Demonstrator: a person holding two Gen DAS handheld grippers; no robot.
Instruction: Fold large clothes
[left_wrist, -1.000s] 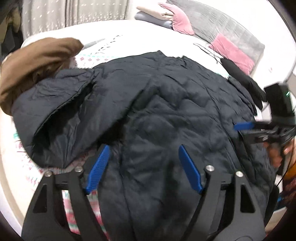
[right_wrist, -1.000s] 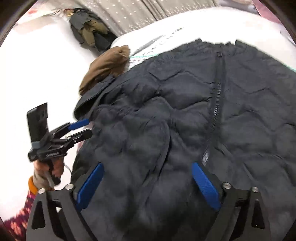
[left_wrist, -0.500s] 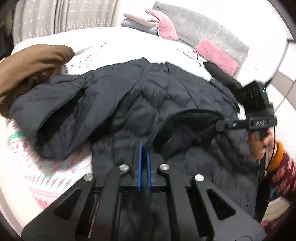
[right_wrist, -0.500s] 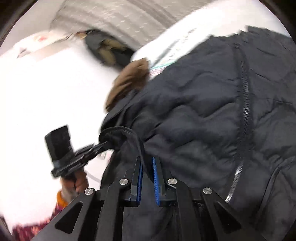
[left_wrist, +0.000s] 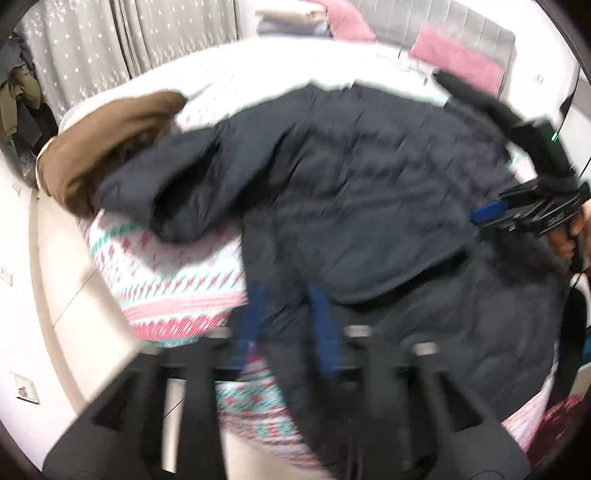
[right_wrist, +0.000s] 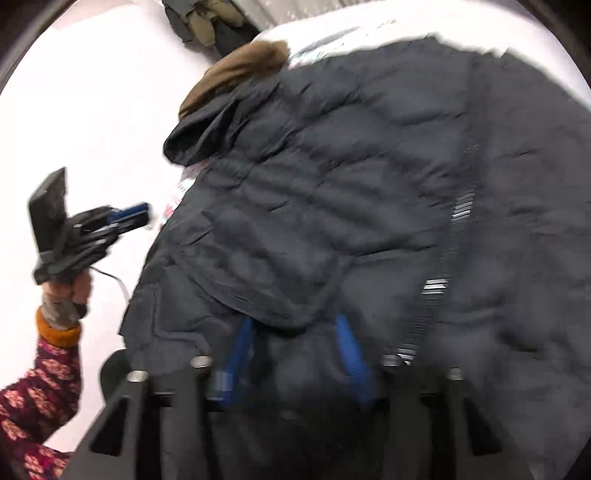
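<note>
Both jaws now spread, off jacket (left_wrist: 369, 192); hem flap folded over, pics blurry.

Both grippers black, angular frames, blue finger pads, silver screw heads just behind the pads. Left gripper (left_wrist: 288, 317), right gripper (right_wrist: 295, 347). Black block with green light behind right jaws. Thin black cable below the left handle. Maroon floral sleeve (right_wrist: 40, 380), orange cuff, bare skin on the left hand (right_wrist: 70, 291).

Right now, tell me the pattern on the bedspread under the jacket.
The bedspread is white with pink and teal zigzag bands, clearest in the left wrist view.
</note>
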